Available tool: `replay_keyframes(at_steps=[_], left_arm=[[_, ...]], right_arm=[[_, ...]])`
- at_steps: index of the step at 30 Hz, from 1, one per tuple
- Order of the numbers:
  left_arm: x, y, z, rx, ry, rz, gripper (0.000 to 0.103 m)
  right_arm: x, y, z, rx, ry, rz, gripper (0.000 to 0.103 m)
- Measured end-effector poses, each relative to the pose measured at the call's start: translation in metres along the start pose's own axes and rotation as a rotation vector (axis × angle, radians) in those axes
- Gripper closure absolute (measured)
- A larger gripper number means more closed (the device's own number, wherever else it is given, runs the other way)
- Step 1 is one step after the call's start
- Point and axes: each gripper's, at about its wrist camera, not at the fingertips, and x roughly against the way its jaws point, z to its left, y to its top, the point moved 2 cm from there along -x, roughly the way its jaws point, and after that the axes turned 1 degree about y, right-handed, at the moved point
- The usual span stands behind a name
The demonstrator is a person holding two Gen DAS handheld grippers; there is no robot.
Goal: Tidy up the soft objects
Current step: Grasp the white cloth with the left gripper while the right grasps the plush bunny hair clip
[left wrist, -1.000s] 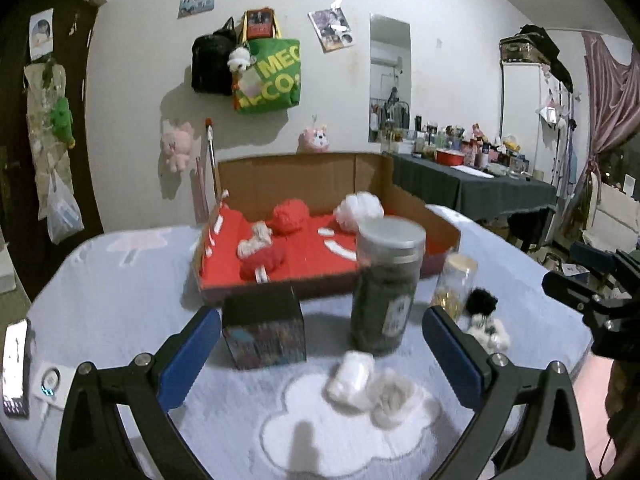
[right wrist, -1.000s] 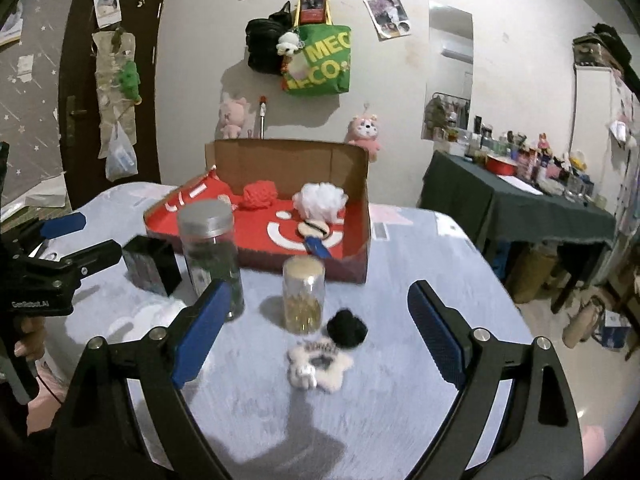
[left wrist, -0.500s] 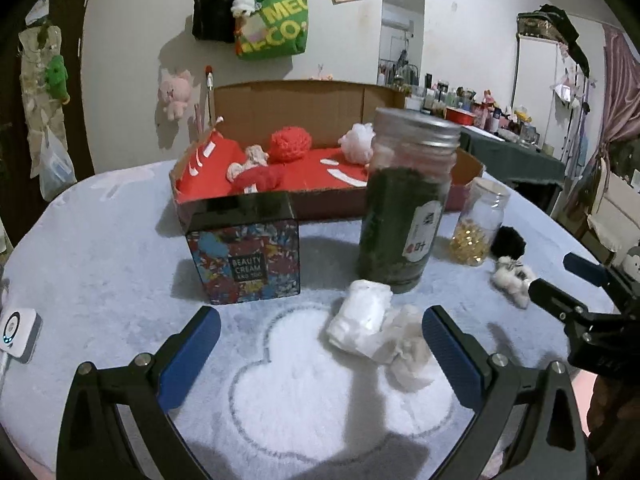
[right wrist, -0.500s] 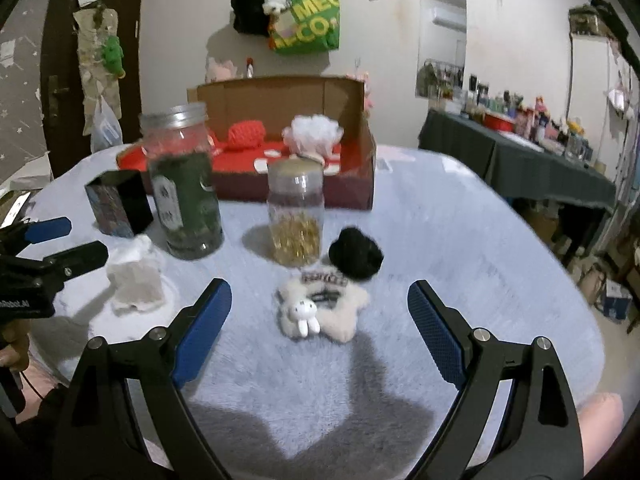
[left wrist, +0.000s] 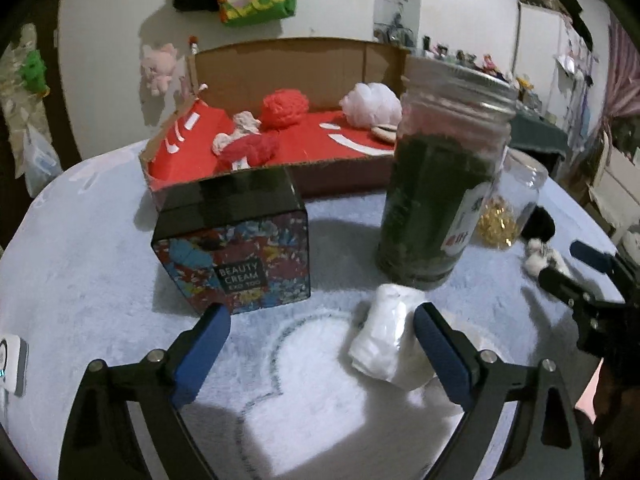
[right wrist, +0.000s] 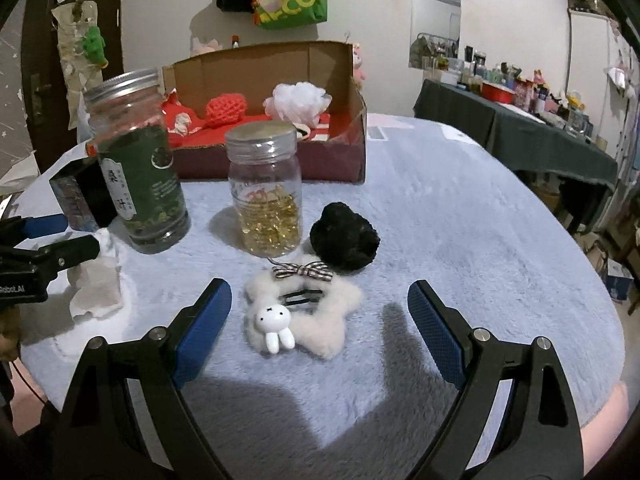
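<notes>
Both grippers lower and closer to the table than 1 s ago. Left gripper (left wrist: 320, 340) spread wide, white soft bundle (left wrist: 386, 332) against its right finger. Right gripper (right wrist: 319, 316) spread wide around plush star clip (right wrist: 308, 312). Cardboard box (right wrist: 356, 152) holds red knit ball (right wrist: 226, 110), white pouf (right wrist: 298, 100). Tall jar (right wrist: 138, 172): dark leaves. Short jar (right wrist: 266, 196): gold capsules.

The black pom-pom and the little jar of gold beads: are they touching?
Apart. The right wrist view shows a strip of blue cloth between the black pom-pom and the jar of gold beads.
</notes>
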Motion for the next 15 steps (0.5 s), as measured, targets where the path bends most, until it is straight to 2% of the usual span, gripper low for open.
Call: replay_keyframes(at_steps=[3,5,10,12,13,14,15], left_arm=[[-0.002,0.000,-0.002,-0.044,-0.043,0.031,0.008],[-0.003,-0.001,-0.005,-0.061,-0.039,0.038,0.009],[-0.006,-0.004,-0.010,-0.073,-0.061,0.055,0.022],[-0.009,-0.004,-0.012,-0.075,-0.073,0.063,0.038],[-0.009,-0.005,-0.013,-0.080,-0.083,0.062,0.041],[-0.007,-0.005,-0.014,-0.085,-0.090,0.055,0.050],[-0.005,-0.006,-0.015,-0.090,-0.105,0.049,0.066]], right_arm=[[-0.004,0.000,-0.002,0.002,0.007,0.014,0.013],[-0.007,-0.001,-0.002,0.002,0.022,0.024,0.013],[-0.011,-0.002,0.000,-0.001,0.053,0.031,0.013],[-0.011,-0.002,0.002,0.004,0.059,0.025,0.026],[-0.012,-0.002,0.003,0.008,0.066,0.032,0.033],[-0.013,-0.003,0.003,0.008,0.070,0.036,0.043],[-0.012,-0.003,0.004,0.011,0.063,0.030,0.046]])
